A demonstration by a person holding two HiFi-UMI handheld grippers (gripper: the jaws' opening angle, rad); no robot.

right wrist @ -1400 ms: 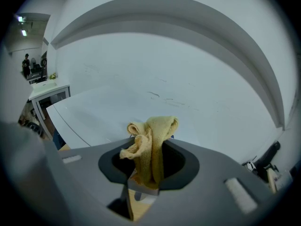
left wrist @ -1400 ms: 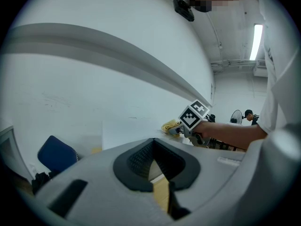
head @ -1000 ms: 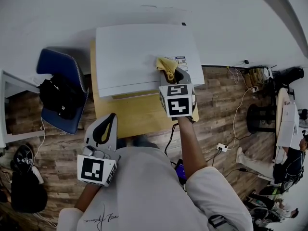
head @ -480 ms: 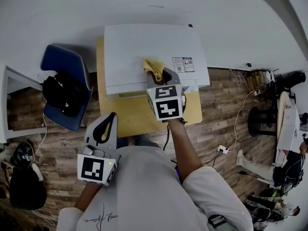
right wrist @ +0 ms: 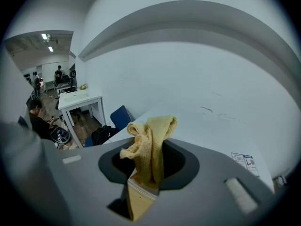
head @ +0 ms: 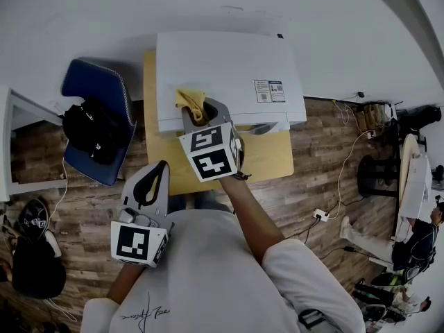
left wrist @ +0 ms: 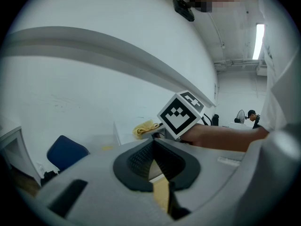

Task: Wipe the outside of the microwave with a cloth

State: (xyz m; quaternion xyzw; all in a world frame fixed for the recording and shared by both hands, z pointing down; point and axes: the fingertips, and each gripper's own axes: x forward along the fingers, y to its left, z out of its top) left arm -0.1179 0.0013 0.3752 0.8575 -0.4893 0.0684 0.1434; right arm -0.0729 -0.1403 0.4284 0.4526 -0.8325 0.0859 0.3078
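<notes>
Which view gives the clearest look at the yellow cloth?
The right gripper view: the cloth fills the centre, pinched in the right claw. The head view shows it small, on top of the microwave near the front edge. The left gripper view shows only a distant yellow bit.

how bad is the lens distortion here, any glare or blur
Head view: fisheye curves the wood floor, but the white box-shaped microwave looks sharp. Left gripper view: round dark corners, with glare only from the bright ceiling light strip. Right gripper view: same dark corners; the yellow cloth in the right gripper is crisp.
</notes>
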